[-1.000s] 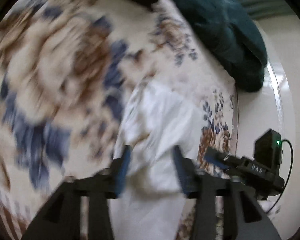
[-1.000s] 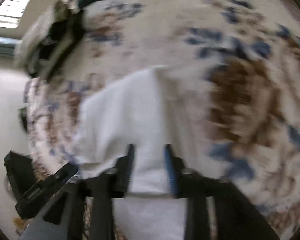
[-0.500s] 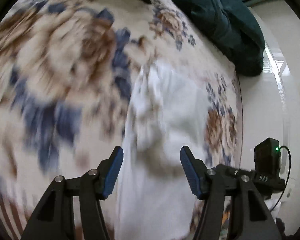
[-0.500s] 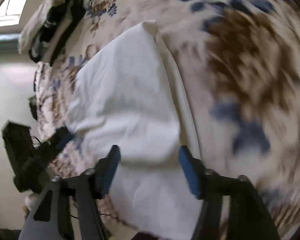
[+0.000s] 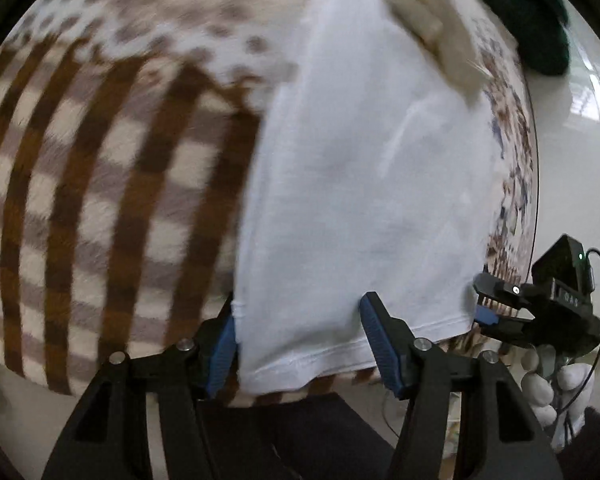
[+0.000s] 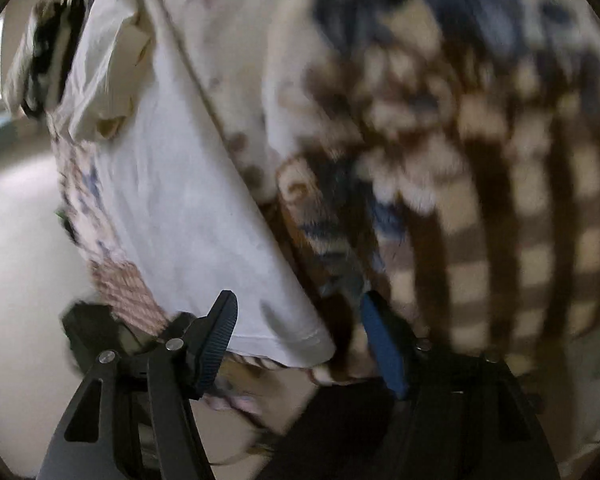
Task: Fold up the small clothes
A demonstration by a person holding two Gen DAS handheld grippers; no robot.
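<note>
The white T-shirt (image 5: 364,184) lies flat on the patterned blanket (image 5: 112,184), its hemmed bottom edge at the blanket's near edge. The left gripper (image 5: 300,344) hangs over the shirt's hem corner, jaws about half apart, blue pads not pressing the cloth. The right gripper (image 6: 300,336) straddles the shirt's other hem corner; its jaws have just been closing a little yet stand apart, gripping nothing. A cream cloth (image 5: 432,20) lies on the shirt's far end.

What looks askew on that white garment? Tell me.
The far end of the white garment is bunched into a rumpled cream fold, not flat; its near hem lies straight at the blanket's edge.
</note>
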